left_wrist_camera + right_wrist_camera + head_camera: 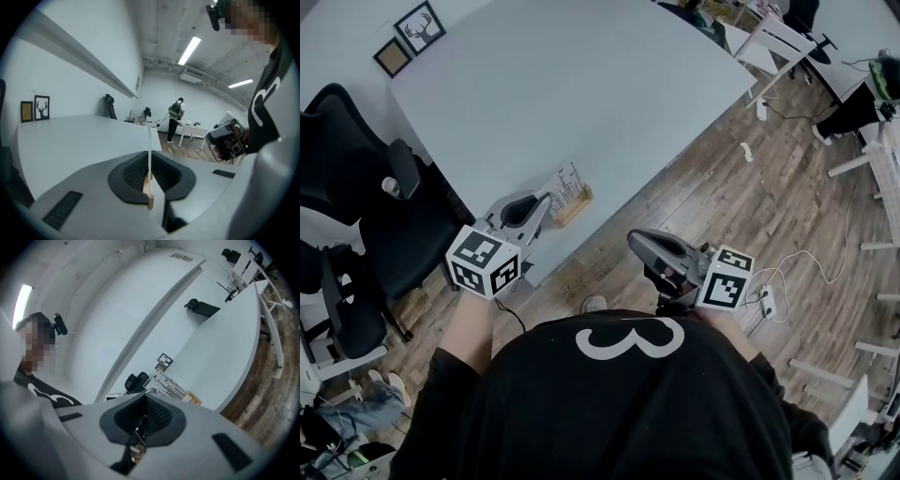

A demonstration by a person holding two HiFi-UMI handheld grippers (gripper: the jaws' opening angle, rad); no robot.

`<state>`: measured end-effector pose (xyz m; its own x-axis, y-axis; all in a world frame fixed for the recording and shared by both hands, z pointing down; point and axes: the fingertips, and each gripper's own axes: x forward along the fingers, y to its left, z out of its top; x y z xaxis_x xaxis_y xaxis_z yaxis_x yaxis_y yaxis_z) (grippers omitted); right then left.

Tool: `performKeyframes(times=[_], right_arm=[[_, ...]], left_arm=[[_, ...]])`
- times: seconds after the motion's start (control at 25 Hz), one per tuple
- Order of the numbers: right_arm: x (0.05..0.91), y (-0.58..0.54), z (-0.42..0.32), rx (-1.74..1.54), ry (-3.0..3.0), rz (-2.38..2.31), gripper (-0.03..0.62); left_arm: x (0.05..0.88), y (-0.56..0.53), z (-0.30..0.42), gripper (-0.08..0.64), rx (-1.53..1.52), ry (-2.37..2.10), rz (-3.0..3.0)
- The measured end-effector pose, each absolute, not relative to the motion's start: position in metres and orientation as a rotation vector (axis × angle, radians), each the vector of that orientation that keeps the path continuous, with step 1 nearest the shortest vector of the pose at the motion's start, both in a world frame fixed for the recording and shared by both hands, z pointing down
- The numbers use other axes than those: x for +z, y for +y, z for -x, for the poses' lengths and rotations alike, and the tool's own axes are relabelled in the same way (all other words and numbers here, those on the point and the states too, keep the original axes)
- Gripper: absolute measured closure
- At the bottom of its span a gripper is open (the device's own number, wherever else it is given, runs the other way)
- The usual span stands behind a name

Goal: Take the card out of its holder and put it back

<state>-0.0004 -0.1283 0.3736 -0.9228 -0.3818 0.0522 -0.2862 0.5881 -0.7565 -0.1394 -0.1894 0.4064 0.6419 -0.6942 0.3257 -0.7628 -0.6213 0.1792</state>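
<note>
White card [568, 184] (blk print), tan holder [574, 208], wht table [581, 84]

There it is: a thin white card printed with fine dark lines [567, 181], standing on its lower edge in a small, light wooden block holder [575, 207]. Seen from the head view, the holder sits right at the near rim of the white table [581, 84], at 6 o'clock from the table's middle, and the card rises out of it toward 11 o'clock. The left gripper view catches the card edge-on, a straight upright sliver with the wood at its foot. The left gripper [549, 199] has its jaws pressed on the card's two faces. The card is seated in the holder.
</note>
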Motion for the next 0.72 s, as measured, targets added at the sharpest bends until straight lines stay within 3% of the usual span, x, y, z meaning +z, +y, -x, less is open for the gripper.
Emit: performKeyframes(times=[0.32, 0.72], right_arm=[[0.366, -0.1, -0.015, -1.235, 2.694, 0.539, 0.581], [0.351, -0.05, -0.033, -1.223, 2.706, 0.449, 0.581]], left_arm=[[0.364, -0.162, 0.145, 0.535, 0.207, -1.342, -2.519], [0.321, -0.076, 0.101, 0.535, 0.03, -1.295, -2.42]])
